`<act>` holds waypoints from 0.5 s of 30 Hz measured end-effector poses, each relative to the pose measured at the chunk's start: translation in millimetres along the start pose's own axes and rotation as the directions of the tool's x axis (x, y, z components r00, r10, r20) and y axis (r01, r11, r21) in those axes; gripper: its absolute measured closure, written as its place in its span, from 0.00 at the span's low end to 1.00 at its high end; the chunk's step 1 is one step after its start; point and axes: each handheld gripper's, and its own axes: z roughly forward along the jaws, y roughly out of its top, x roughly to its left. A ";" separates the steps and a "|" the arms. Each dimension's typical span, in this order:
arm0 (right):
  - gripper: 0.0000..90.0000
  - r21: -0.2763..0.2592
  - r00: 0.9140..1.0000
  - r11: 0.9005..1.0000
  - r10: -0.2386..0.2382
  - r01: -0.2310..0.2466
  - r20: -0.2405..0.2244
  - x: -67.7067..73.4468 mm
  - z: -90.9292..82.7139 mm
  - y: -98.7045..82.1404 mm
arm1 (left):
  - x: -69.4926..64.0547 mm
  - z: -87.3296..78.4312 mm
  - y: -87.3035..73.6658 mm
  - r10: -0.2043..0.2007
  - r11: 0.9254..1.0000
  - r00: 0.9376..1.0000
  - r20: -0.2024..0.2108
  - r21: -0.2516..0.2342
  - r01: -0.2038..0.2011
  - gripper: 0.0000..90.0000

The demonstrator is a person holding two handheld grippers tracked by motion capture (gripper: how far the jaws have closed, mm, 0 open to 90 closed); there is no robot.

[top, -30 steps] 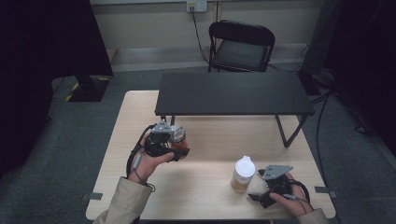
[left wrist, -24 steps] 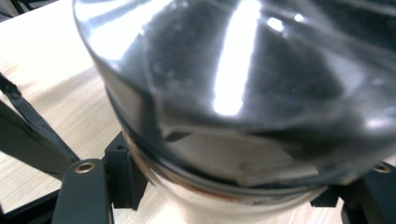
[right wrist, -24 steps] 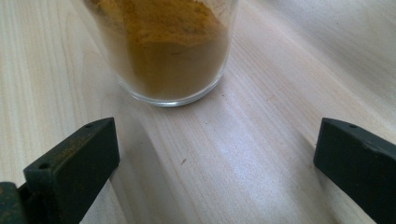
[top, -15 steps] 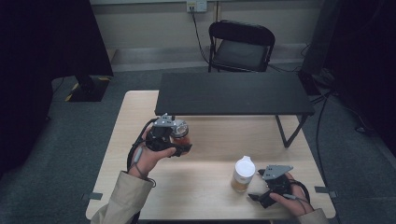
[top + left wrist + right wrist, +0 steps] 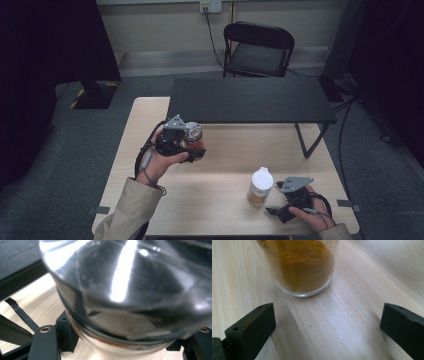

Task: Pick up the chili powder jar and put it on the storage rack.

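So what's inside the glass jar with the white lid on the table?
The clear glass jar with the white lid holds a yellow-brown powder, heaped unevenly against the glass. The lid covers the top, so the high view hides the powder's surface.

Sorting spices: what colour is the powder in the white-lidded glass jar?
Mustard-yellow powder, clearest in the right gripper view.

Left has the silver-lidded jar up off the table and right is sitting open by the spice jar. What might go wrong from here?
1. The left gripper grips the silver-lidded jar high, just under its lid; smooth glass might slip.
2. The black shelf edge lies just beyond that jar; moving forward may knock it.
3. The right gripper is open near the white-lidded spice jar; a careless approach could tip it.
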 end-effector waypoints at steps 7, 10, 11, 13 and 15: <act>0.00 0.000 1.000 1.000 0.000 0.000 0.000 0.0 0.0 0.0 | 0.2 -2.0 11.3 0.007 1.000 1.000 0.002 -0.001 -0.007 0.34; 0.00 0.000 1.000 1.000 0.000 0.000 0.000 0.0 0.0 0.0 | 0.3 -3.5 15.6 0.010 1.000 1.000 0.003 -0.009 -0.010 0.34; 0.00 0.000 1.000 1.000 0.000 0.000 0.000 0.0 0.0 0.0 | 0.3 -4.1 17.0 0.011 1.000 1.000 0.003 -0.012 -0.011 0.34; 0.00 0.000 1.000 1.000 0.000 0.000 0.000 0.0 0.0 0.0 | 0.6 -5.1 20.8 0.017 1.000 1.000 0.003 -0.012 -0.017 0.34; 0.00 0.000 1.000 1.000 0.000 0.000 0.000 0.0 0.0 0.0 | 0.7 -6.1 24.5 0.018 1.000 1.000 0.001 -0.011 -0.018 0.34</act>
